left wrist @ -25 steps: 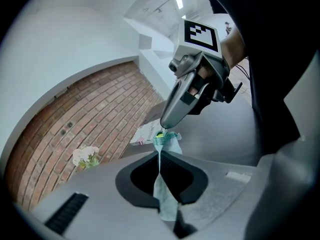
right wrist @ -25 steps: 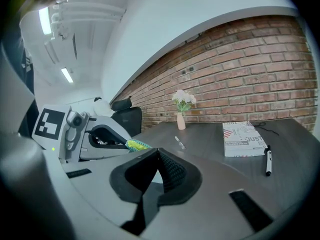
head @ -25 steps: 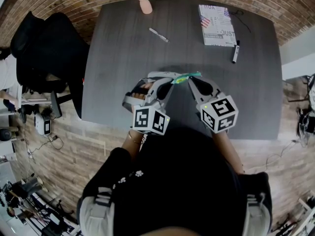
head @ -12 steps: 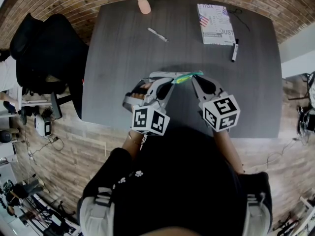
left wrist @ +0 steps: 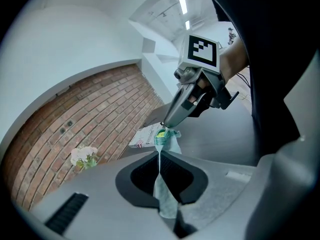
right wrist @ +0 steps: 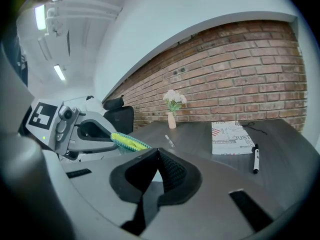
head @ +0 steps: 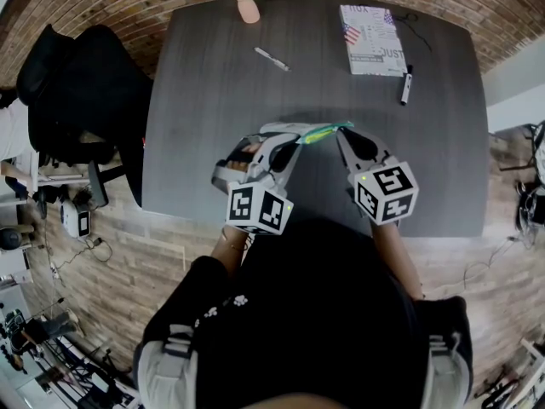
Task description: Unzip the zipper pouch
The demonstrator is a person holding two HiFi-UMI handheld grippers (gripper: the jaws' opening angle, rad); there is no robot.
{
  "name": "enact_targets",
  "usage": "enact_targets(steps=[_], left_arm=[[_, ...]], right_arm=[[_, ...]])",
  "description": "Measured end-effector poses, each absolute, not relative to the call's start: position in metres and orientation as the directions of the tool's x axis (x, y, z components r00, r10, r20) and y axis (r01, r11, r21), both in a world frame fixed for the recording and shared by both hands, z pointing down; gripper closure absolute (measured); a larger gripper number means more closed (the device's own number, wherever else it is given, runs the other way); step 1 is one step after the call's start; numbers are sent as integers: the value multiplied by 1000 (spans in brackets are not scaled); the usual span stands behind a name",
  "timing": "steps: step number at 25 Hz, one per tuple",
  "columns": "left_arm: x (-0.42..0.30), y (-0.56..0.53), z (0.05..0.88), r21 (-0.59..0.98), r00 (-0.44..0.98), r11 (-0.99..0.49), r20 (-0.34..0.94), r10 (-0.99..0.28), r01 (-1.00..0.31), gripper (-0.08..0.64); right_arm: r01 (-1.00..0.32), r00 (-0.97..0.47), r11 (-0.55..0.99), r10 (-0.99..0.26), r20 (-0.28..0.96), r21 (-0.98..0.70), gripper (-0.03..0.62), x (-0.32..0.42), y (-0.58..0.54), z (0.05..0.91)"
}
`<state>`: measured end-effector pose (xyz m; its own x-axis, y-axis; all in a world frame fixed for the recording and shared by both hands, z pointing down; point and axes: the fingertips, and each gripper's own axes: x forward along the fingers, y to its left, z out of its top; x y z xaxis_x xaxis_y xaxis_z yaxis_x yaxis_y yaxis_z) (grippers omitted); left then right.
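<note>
Nothing has shifted: left gripper point(head: 288, 143) and right gripper point(head: 343, 133) each pinch one pouch point(head: 319, 132) near the desk's point(head: 213, 83) six-o'clock edge; one pen point(head: 272, 59) and one marker point(head: 407, 86) lie toward twelve.

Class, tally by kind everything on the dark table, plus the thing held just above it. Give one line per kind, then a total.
pens: 2, a white pen and a black marker
vase of flowers: 1
booklet: 1
cord: 1
zipper pouch, held above the table: 1
Total: 6
</note>
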<state>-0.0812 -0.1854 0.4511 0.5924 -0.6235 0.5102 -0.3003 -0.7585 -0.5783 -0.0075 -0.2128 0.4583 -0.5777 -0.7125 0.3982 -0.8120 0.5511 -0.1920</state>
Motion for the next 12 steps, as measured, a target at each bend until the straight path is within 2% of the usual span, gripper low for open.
enact_targets(steps=[12], left_arm=[[-80, -187, 449, -573, 597, -761, 508, -620, -303, 555]], right_arm=[[-827, -555, 530, -722, 413, -185, 592, 4, -217, 464]])
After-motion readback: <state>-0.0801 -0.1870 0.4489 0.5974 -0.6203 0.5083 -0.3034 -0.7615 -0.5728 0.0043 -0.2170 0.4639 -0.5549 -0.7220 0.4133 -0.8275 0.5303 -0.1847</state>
